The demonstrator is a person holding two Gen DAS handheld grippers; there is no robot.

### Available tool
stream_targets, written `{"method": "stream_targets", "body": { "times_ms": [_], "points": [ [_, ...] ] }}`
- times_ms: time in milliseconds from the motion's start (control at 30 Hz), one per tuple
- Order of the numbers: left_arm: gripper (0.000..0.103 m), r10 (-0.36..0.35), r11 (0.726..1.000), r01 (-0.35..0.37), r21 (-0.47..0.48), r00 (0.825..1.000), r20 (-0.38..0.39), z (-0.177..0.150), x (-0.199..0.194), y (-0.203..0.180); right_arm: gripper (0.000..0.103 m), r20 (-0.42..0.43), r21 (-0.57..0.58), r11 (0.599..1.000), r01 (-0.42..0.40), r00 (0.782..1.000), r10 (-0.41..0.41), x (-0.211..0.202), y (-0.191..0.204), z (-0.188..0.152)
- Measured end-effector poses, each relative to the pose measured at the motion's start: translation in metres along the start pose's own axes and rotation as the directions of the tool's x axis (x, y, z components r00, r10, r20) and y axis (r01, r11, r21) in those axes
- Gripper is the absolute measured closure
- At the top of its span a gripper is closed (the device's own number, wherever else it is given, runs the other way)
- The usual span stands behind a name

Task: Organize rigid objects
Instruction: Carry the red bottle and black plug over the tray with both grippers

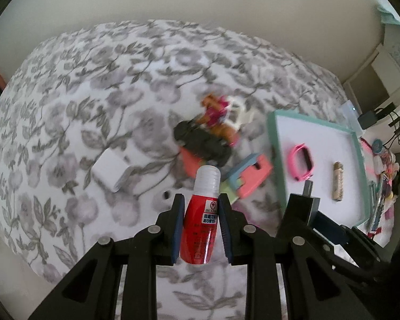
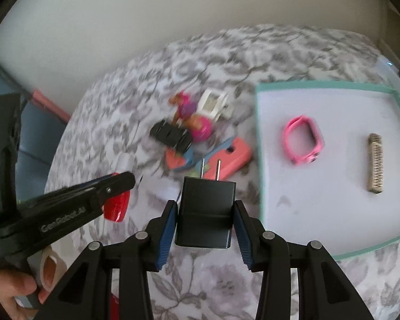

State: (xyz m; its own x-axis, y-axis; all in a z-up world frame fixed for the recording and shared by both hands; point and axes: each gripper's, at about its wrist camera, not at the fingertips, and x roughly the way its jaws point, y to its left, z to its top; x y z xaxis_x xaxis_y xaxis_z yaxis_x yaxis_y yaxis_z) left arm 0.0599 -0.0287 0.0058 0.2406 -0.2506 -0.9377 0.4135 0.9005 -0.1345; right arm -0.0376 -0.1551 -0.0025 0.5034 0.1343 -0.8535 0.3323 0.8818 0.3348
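We've got the left gripper (image 1: 201,224) clamped on a red bottle (image 1: 200,218) and the right gripper (image 2: 204,222) pinching a black charger (image 2: 205,213), both held above the floral cloth (image 1: 80,93). Further out, the toy pile (image 2: 197,136) and a white box (image 1: 112,172) aren't sorted yet. In the tray (image 2: 333,88): just a pink band (image 2: 302,140) and a brush (image 2: 375,164).
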Motion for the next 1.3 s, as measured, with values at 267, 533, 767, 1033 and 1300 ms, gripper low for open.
{"method": "stream_targets", "body": {
  "times_ms": [267, 533, 767, 1033, 1300],
  "points": [
    [0.076, -0.045, 0.998, 0.046, 0.045, 0.999, -0.019, -0.002, 0.007, -0.060, 0.058, 0.036, 0.117, 0.973, 0.200, 0.978, -0.205, -0.015, -0.051, 0.009],
    [0.076, -0.086, 0.992, 0.092, 0.090, 0.994, -0.070, -0.013, 0.034, -0.114, 0.058, -0.028, 0.271, 0.924, 0.268, 0.962, -0.271, -0.013, -0.112, 0.002],
    [0.076, -0.088, 0.985, 0.098, 0.142, 0.993, -0.073, -0.019, 0.048, -0.141, 0.058, -0.008, 0.363, 0.871, 0.331, 0.936, -0.353, -0.033, -0.146, -0.001],
    [0.076, -0.106, 0.981, 0.120, 0.152, 0.990, -0.098, -0.029, 0.067, -0.146, 0.058, -0.002, 0.413, 0.808, 0.421, 0.887, -0.461, -0.048, -0.174, -0.001],
    [0.076, -0.137, 0.977, 0.156, 0.147, 0.982, -0.128, -0.036, 0.075, -0.145, 0.058, -0.061, 0.420, 0.786, 0.453, 0.878, -0.474, -0.037, -0.187, -0.006]
  ]
}}
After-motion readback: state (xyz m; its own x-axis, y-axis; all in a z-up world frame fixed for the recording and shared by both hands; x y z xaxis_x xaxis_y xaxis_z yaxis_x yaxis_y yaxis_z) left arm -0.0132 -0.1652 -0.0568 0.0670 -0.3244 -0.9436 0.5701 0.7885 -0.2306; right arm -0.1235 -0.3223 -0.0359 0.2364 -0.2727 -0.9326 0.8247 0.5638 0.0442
